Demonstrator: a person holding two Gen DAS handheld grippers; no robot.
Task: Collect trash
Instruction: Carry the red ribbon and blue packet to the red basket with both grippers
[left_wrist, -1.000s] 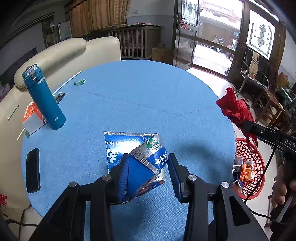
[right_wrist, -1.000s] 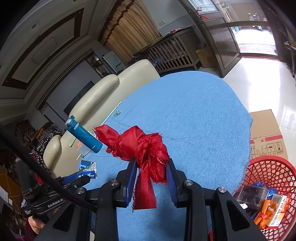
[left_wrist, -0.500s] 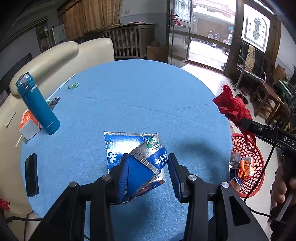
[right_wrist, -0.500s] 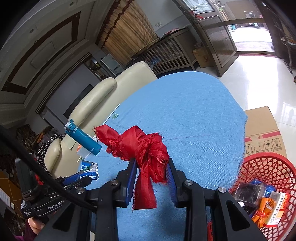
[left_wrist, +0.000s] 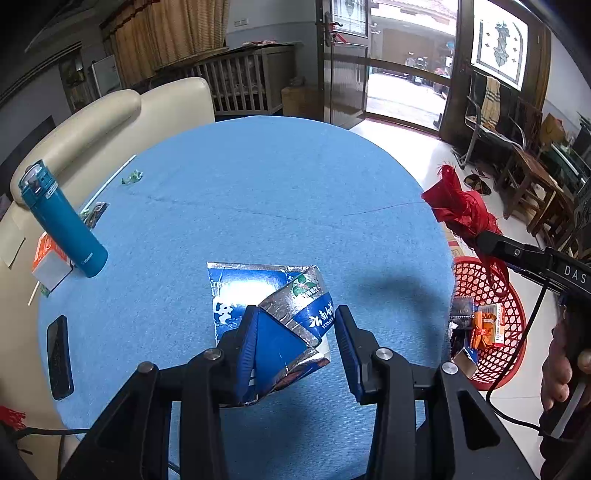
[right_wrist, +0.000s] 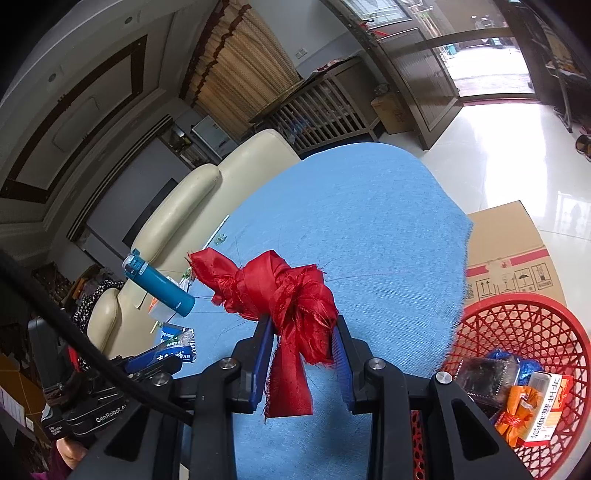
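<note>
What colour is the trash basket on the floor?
Red, an open lattice basket; clearest in the right wrist view.

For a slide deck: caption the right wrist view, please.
Right gripper clamps a knotted red cloth over the blue table, red basket alongside.

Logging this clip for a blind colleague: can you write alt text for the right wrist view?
The right gripper is shut on a knotted red cloth above a round blue table. A red basket with trash stands lower right; the left gripper holds a blue carton.
</note>
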